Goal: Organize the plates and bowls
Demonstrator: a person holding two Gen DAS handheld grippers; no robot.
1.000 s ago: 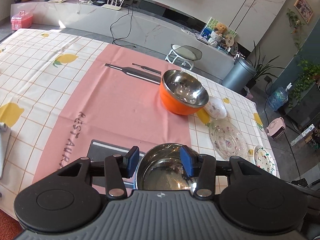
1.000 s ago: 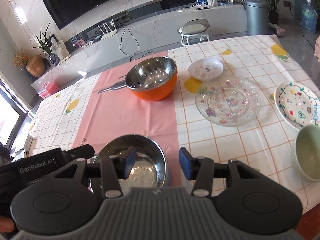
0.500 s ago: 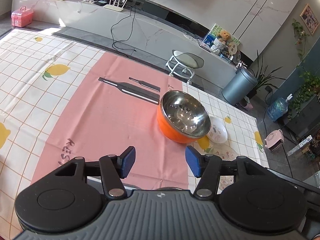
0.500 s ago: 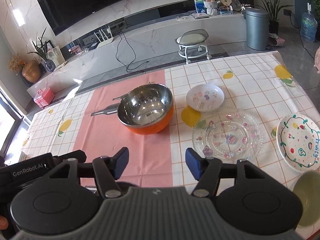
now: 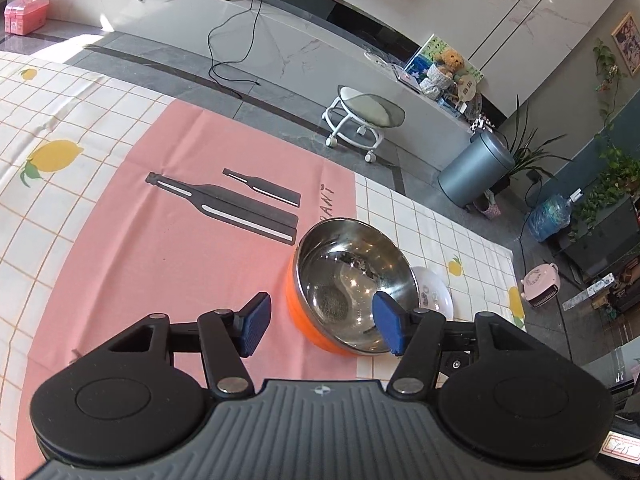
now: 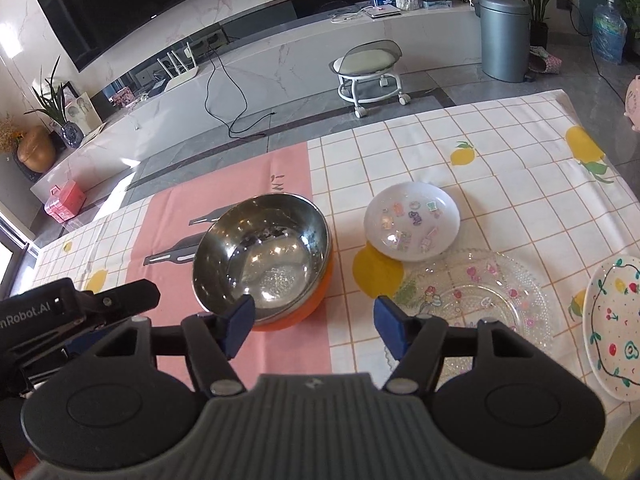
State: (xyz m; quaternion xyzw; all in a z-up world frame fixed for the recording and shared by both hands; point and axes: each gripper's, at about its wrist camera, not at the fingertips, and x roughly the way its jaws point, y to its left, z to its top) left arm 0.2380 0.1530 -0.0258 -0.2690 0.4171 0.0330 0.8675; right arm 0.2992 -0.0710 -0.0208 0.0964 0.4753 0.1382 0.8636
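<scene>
An orange bowl with a steel inside stands on the pink cloth strip. My left gripper is open and empty, just in front of this bowl. My right gripper is open and empty, in front of the bowl's right side. A small white sticker plate lies to the right of the bowl. A clear glass plate lies nearer me, and a white plate with painted fruit lies at the right edge. The small steel bowl is out of view.
The table has a checked lemon cloth with a pink strip. The left gripper body shows at the left of the right wrist view. A green rim shows at the bottom right. A stool and a bin stand beyond the table.
Both grippers have risen and moved forward toward the orange bowl. The small steel bowl that lay between their fingers has dropped out of view below them.
</scene>
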